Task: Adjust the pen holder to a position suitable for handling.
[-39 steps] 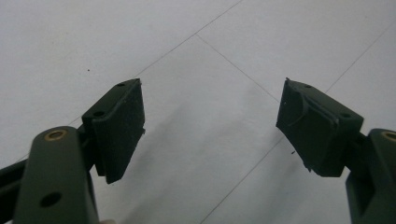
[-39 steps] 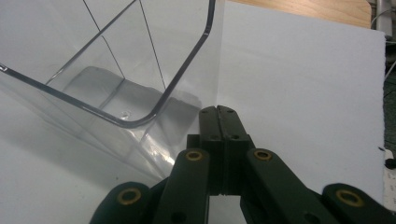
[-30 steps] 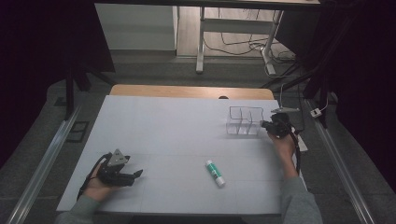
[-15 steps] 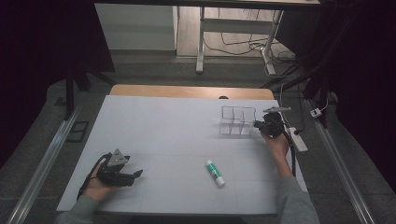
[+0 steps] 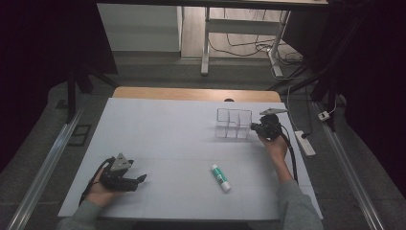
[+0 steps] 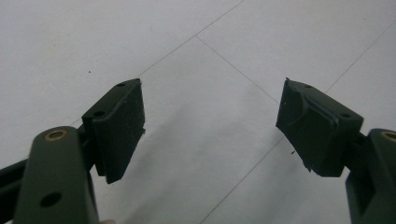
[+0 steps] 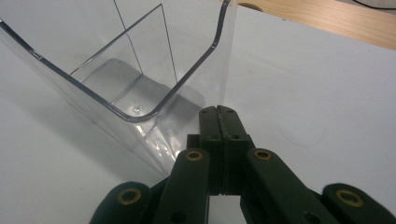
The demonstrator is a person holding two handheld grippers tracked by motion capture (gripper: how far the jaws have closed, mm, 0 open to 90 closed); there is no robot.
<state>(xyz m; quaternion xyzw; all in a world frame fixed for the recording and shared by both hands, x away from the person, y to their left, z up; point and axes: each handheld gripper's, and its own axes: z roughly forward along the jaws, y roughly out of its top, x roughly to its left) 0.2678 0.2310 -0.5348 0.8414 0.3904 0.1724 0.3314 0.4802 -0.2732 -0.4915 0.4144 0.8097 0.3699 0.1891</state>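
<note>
— Clear plastic organizer [image 5: 233,123], divided into compartments, stands upright on the far right part of the white table [image 5: 163,139].

— And the right gripper [image 5: 265,128]?

— Just right of it, jaws pressed fully together with nothing between them; in the right gripper view their tips sit against the organizer's near corner wall.

— The left gripper [image 5: 125,178]?

— Near left, well apart, jaws spread wide over bare table. A glue stick [image 5: 220,177] lies between the two hands, nearer the front edge.
</note>
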